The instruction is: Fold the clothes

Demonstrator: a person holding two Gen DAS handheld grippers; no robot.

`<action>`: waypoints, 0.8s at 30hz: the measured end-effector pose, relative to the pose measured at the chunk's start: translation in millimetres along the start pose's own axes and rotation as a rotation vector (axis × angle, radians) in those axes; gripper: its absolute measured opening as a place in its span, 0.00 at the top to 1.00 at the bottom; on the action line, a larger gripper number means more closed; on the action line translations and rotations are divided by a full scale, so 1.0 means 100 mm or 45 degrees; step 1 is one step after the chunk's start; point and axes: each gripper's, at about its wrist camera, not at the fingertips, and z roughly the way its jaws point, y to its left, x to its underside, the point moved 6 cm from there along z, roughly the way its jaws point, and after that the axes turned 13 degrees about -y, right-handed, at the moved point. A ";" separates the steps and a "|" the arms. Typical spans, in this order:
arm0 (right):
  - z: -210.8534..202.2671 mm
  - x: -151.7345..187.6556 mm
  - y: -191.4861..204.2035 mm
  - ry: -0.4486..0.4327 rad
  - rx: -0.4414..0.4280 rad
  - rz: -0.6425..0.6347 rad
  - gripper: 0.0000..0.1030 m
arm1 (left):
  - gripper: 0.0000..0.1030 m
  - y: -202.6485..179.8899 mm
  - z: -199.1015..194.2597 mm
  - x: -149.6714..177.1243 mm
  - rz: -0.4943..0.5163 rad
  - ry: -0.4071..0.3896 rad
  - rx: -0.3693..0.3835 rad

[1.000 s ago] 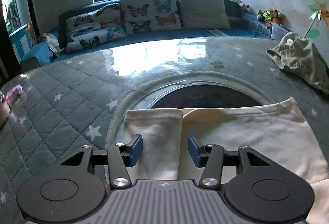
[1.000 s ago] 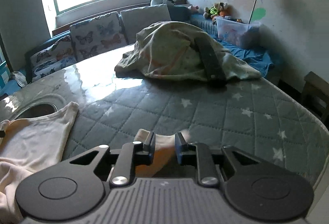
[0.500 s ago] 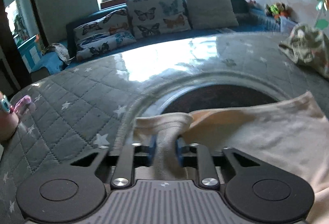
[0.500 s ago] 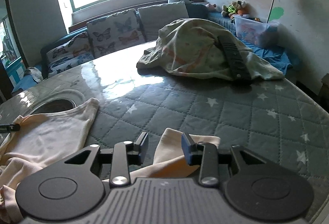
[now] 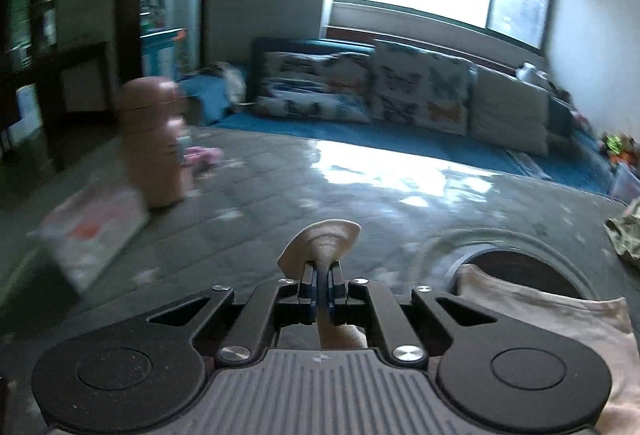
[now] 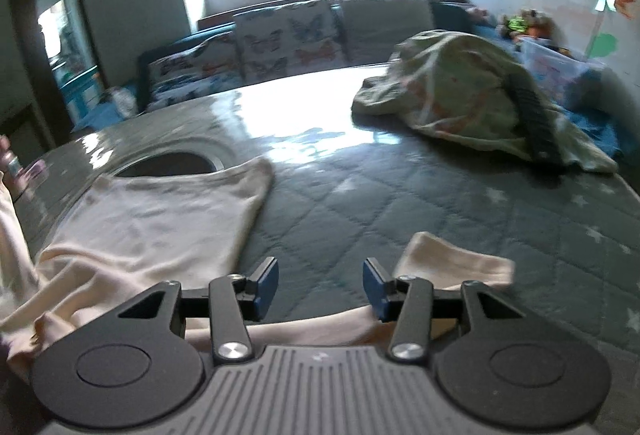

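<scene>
Left gripper [image 5: 321,277] pinches a sleeve of the cream shirt [image 6: 160,219], lifted off the quilted table [image 6: 400,195] it seems (blurry), right gripper [image 6: 320,285] spread wide over the hem.

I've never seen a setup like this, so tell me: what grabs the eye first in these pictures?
Probably the left gripper at the bottom of its view, pinching a bunched sleeve of the cream shirt spread over the grey quilted table. The right gripper hangs open above that shirt's near edge. Behind, a crumpled green cloth sits at the far right.
</scene>
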 end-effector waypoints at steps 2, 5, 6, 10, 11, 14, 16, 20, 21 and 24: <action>-0.01 0.00 0.13 0.012 -0.047 -0.040 0.54 | 0.95 0.17 -0.10 0.07 -0.012 0.016 -0.032; -0.06 0.01 0.38 0.030 -0.144 -0.110 0.49 | 0.95 0.37 -0.20 0.21 -0.026 0.051 -0.068; -0.08 0.02 0.44 0.033 -0.165 -0.133 0.48 | 0.95 0.42 -0.23 0.25 -0.031 0.064 -0.077; -0.16 0.08 0.64 0.056 -0.229 -0.212 0.48 | 0.94 0.62 -0.33 0.43 -0.049 0.118 -0.114; -0.19 0.10 0.66 0.062 -0.237 -0.224 0.48 | 0.93 0.67 -0.36 0.48 -0.053 0.132 -0.124; -0.32 0.13 0.67 0.059 -0.245 -0.230 0.48 | 0.87 0.72 -0.44 0.54 -0.027 0.144 -0.133; -0.43 0.13 0.67 0.056 -0.261 -0.228 0.48 | 0.81 0.72 -0.52 0.54 -0.014 0.133 -0.122; -0.66 0.20 0.77 0.071 -0.331 -0.283 0.48 | 0.65 0.66 -0.74 0.51 0.033 0.093 -0.086; -0.69 0.23 0.81 0.082 -0.356 -0.294 0.48 | 0.64 0.62 -0.79 0.50 0.041 0.086 -0.068; -0.73 0.33 0.95 0.121 -0.432 -0.323 0.50 | 0.63 0.41 -1.03 0.53 0.078 0.070 0.033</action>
